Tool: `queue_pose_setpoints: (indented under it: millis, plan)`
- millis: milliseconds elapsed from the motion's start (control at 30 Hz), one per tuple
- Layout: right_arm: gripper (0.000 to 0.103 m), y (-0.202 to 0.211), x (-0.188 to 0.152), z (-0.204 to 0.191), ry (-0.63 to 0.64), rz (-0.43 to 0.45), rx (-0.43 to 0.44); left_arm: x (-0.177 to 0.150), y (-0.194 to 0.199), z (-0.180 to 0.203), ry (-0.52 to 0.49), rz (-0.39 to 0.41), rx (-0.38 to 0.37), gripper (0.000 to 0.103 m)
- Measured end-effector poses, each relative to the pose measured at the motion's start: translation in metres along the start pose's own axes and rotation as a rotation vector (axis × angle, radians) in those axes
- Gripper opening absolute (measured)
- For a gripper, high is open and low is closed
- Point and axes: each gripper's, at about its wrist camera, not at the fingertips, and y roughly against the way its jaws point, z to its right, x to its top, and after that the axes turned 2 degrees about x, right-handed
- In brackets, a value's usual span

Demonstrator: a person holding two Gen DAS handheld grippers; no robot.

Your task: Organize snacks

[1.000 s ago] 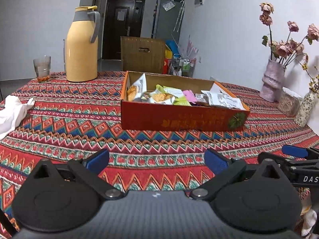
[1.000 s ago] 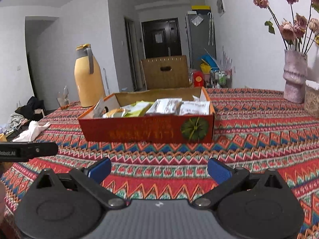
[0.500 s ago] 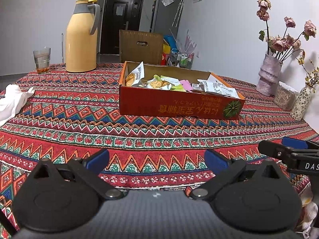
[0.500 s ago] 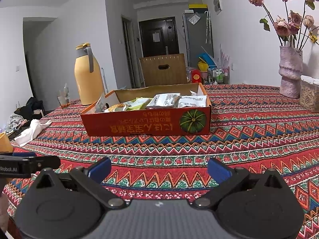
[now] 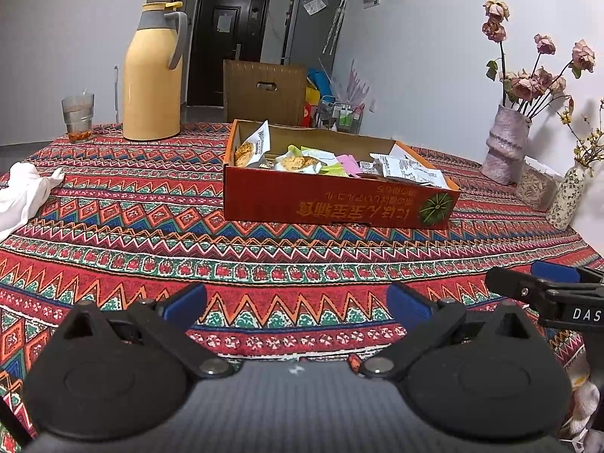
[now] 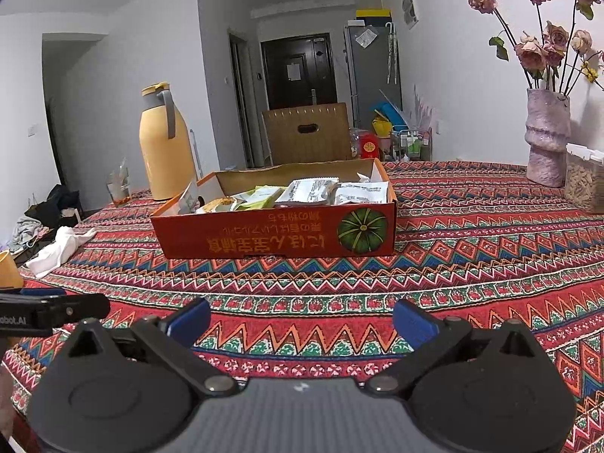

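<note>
In the box point(image 5: 332, 204), snack packets point(image 5: 404, 168) lie loose.

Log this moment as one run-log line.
left claw: open, empty, above tablecloth | right claw: open, empty | snack box: ahead on table, packets inside | contact: none

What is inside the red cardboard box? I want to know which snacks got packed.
The red cardboard box holds loose snack packets: white wrappers, green ones, a pink one, and an upright cracker packet. Anything beneath them and the box floor are covered.
</note>
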Motion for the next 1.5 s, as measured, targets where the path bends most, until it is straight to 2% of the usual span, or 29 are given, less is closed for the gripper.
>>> queue_pose_setpoints:
  millis: [1500]
  plan:
    - [0.103,-0.0005,-0.0003,0.0036,-0.002,-0.005,-0.004,0.0001,0.0002,0.0013,-0.001,0.002,-0.014,0.103]
